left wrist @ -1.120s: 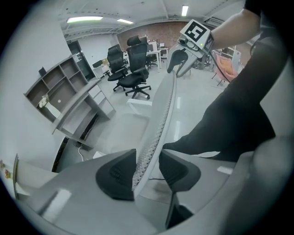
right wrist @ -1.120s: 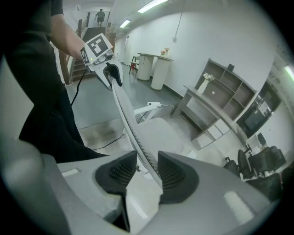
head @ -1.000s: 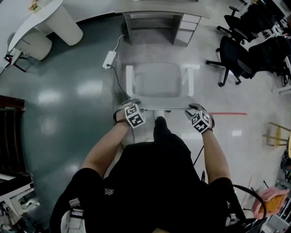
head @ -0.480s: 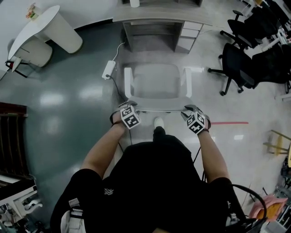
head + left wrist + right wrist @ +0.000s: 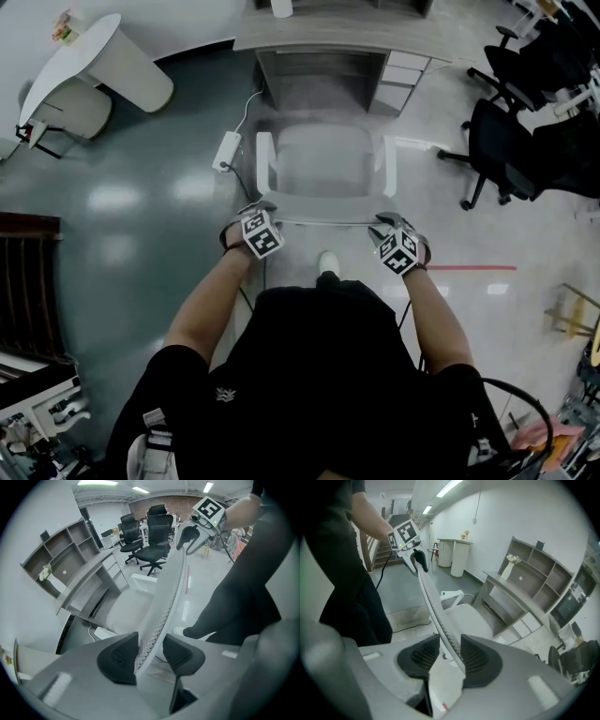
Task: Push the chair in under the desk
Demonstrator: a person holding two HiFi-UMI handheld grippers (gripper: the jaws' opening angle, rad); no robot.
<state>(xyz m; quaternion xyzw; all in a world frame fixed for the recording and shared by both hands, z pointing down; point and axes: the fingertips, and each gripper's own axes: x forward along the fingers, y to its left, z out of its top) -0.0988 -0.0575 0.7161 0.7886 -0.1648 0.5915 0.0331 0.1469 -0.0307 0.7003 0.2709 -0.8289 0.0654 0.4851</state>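
One curved white counter [image 5: 89, 52] stands at far left, and one white power strip [image 5: 226, 148] lies on the grey floor beside it. The left gripper [image 5: 262, 210] pinches the left end of the backrest [image 5: 323, 221] of the single white chair [image 5: 323, 164], its two pads closed on the mesh edge. The chair, with two armrests [image 5: 265, 161], stands just in front of the knee opening of the one desk [image 5: 328, 37], its seat not yet under the top. The right gripper [image 5: 385, 221] clamps the backrest's right end in the same way. One drawer stack [image 5: 401, 80] sits under the desk's right side. Farther right are several black office chairs [image 5: 502, 141], too overlapped to count, and one red line [image 5: 469, 267].
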